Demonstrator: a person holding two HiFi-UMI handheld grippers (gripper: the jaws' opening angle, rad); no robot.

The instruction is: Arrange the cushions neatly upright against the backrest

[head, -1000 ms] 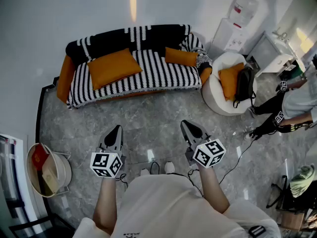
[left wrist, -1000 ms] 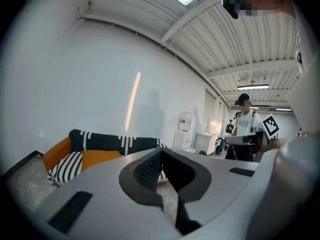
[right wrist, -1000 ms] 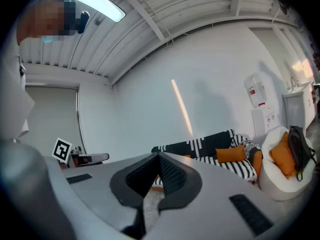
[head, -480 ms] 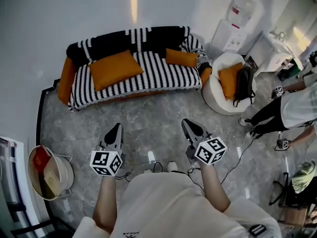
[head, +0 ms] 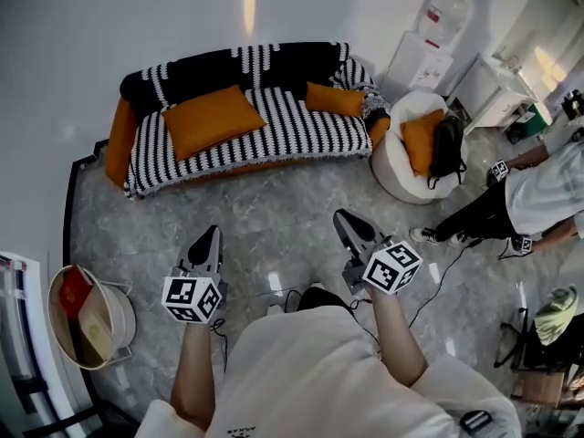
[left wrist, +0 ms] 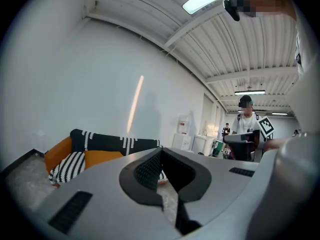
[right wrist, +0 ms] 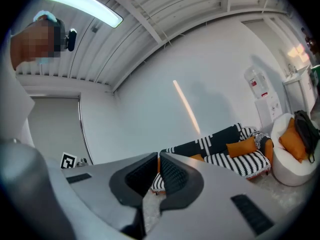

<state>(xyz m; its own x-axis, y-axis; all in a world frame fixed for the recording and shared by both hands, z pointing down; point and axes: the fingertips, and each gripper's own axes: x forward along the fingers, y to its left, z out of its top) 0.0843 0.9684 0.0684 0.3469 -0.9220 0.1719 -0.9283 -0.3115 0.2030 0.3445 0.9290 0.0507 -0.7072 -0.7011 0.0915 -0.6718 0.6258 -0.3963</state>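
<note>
Left gripper [head: 215,233], right gripper [head: 339,216]: closed, empty

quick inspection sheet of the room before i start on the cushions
surface: grey marble floor; striped sofa ahead
job's things: large cushion skewed on the seat, looks flat; small cushion near the sofa's picture-right end; third cushion on the white chair
clutter: black bag on that chair; bin at left
grippers: left gripper and right gripper shut, empty, short of the sofa
cables: black cable on the floor at right
surroundings: water dispenser; person at right
</note>
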